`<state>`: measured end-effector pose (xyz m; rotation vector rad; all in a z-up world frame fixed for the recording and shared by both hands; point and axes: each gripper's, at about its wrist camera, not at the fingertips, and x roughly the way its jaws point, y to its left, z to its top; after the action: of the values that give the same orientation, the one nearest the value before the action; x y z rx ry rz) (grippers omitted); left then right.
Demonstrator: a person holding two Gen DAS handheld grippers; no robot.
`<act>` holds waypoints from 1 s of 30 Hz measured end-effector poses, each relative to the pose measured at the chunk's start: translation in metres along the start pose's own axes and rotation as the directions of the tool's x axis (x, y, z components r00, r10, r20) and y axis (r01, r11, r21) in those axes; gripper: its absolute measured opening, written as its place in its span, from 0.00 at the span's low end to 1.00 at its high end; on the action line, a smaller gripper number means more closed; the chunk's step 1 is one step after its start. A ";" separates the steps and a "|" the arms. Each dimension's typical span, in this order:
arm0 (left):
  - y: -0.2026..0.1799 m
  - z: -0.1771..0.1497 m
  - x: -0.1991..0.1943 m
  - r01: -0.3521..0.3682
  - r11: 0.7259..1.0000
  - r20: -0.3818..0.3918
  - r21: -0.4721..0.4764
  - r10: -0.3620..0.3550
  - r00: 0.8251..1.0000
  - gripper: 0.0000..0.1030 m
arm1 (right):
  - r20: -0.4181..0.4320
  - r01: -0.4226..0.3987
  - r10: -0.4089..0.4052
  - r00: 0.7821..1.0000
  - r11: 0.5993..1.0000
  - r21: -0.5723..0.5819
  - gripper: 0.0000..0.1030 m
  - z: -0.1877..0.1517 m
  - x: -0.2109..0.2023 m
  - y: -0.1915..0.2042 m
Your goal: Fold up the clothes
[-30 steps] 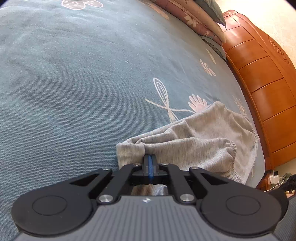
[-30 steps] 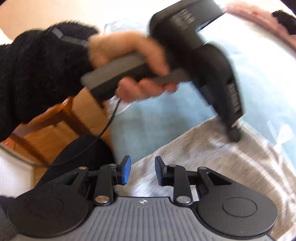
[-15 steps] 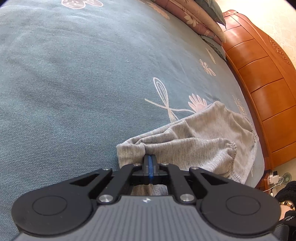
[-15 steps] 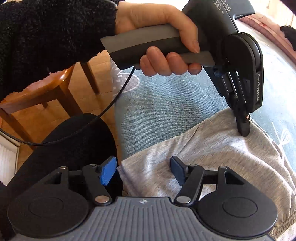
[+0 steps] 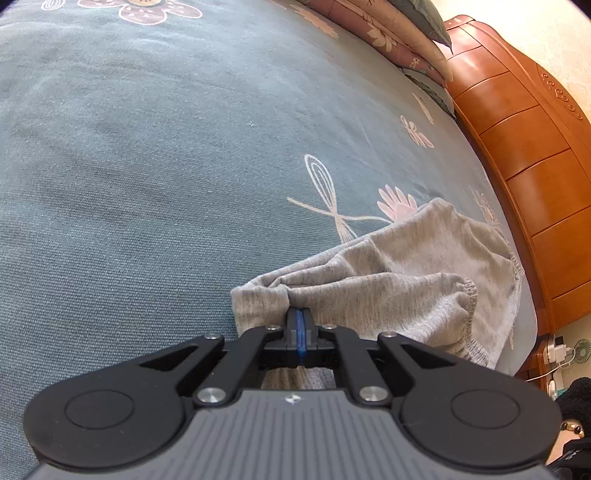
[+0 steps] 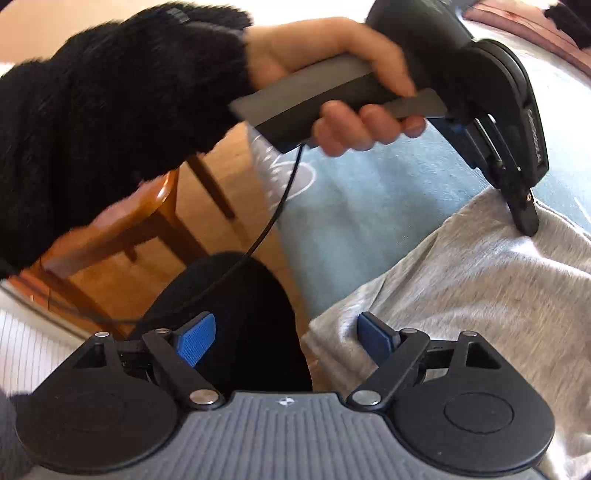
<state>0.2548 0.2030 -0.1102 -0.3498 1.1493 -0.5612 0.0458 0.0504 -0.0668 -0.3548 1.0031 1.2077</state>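
Observation:
A crumpled grey garment (image 5: 406, 280) lies on the blue-green bedsheet (image 5: 147, 147) near the bed's right edge. My left gripper (image 5: 300, 325) is shut on a fold of it, blue pads pressed together with cloth bunched around them. In the right wrist view a hand in a black fuzzy sleeve (image 6: 110, 110) holds that left gripper (image 6: 524, 218), tip down on the grey garment (image 6: 480, 288). My right gripper (image 6: 284, 339) hovers at the garment's near corner with its jaws opening. The corner's edge lies between the fingers, beside the right pad (image 6: 373, 338), and neither pad presses on it.
A wooden headboard (image 5: 517, 147) runs along the right of the bed, with flowered pillows (image 5: 388, 33) at the far end. Beside the bed stand a wooden chair (image 6: 129, 229) and a person's black-clad leg (image 6: 240, 314). A black cable (image 6: 280, 206) hangs from the left gripper's handle.
The right gripper's jaws have spread from narrow to wide, and it has shifted to the garment's corner at the bed edge. The left gripper keeps its grip and has not moved.

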 end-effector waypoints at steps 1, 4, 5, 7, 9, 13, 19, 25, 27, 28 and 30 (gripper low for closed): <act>-0.005 -0.001 -0.002 -0.014 1.000 0.007 0.013 0.014 1.000 0.05 | 0.006 0.007 -0.007 1.000 1.000 -0.007 0.78 -0.003 -0.012 0.000; -0.027 -0.004 -0.011 -0.032 0.995 0.045 0.090 0.028 0.999 0.23 | 0.103 0.134 -0.142 0.985 0.988 0.076 0.78 -0.010 -0.050 -0.024; -0.035 -0.004 -0.013 -0.016 0.993 0.059 0.116 0.009 0.998 0.38 | 0.117 0.199 -0.211 0.970 0.974 0.107 0.78 -0.013 -0.058 -0.036; -0.049 -0.003 -0.009 0.000 0.989 0.068 0.150 -0.010 0.998 0.43 | 0.112 0.242 -0.266 0.958 0.952 0.188 0.78 -0.021 -0.058 -0.057; -0.054 0.000 0.005 -0.040 0.988 0.043 0.149 0.034 0.998 0.43 | 0.089 0.235 -0.268 0.959 0.933 0.274 0.78 -0.031 -0.062 -0.078; -0.049 0.005 0.013 -0.039 0.994 0.041 0.100 0.035 0.999 0.43 | -0.024 0.217 -0.222 0.975 0.914 0.342 0.79 -0.062 -0.057 -0.076; -0.062 0.008 0.006 -0.051 0.993 0.033 0.109 0.048 0.998 0.43 | -0.022 0.223 -0.224 0.974 0.948 0.228 0.79 -0.069 -0.089 -0.048; -0.077 0.004 0.010 -0.001 0.993 -0.001 0.119 0.001 1.000 0.45 | 0.147 0.172 -0.206 0.968 0.961 0.216 0.79 -0.023 -0.055 -0.075; -0.077 0.004 0.021 -0.016 0.994 -0.017 0.106 0.018 1.000 0.45 | 0.131 0.142 -0.175 0.976 0.962 0.231 0.79 -0.022 -0.036 -0.082; -0.075 0.005 0.027 -0.023 0.996 -0.020 0.091 0.025 0.999 0.45 | 0.105 0.126 -0.156 0.982 0.960 0.248 0.79 -0.025 -0.031 -0.084; -0.072 0.007 0.031 -0.013 0.998 0.003 0.063 0.012 1.000 0.46 | 0.083 0.110 -0.134 0.987 0.962 0.249 0.84 -0.039 -0.026 -0.077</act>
<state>0.2533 0.1262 -0.0932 -0.2888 1.1276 -0.5845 0.0963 -0.0213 -0.0880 -0.1587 1.0151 0.9681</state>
